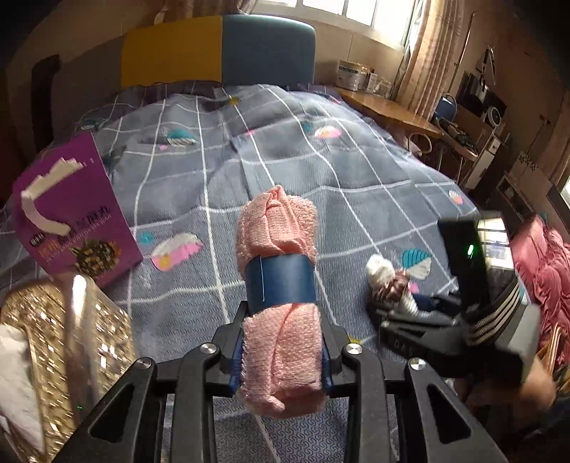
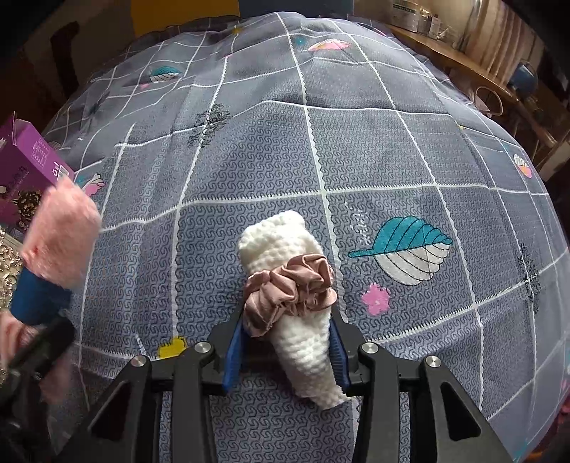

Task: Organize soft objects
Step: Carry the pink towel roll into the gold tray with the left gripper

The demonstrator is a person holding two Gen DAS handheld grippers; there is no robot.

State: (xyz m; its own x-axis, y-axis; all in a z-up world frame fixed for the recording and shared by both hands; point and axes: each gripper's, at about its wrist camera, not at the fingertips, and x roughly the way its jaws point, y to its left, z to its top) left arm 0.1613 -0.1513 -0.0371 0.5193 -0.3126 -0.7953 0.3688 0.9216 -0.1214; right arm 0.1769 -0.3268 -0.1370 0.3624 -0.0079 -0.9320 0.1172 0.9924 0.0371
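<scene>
Before me spreads a bed (image 1: 320, 171) under a grey checked quilt, its yellow-and-blue headboard (image 1: 217, 50) at twelve o'clock. Daylight pours through a curtained window (image 1: 359, 17) at one o'clock above a wooden table (image 1: 384, 107).

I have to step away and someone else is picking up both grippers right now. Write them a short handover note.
Left gripper: shut on the pink towel roll with the blue band, held above the bedspread.
Right gripper: jaws either side of the white knitted roll with the brown scrunchie; the roll lies on the bedspread, and whether the pads press on it is unclear.
Nearby: gold glitter container at the left, purple box behind it.
Done: pink roll picked up.
Left: probably put both rolls away, perhaps in the gold container; that is a guess.
</scene>
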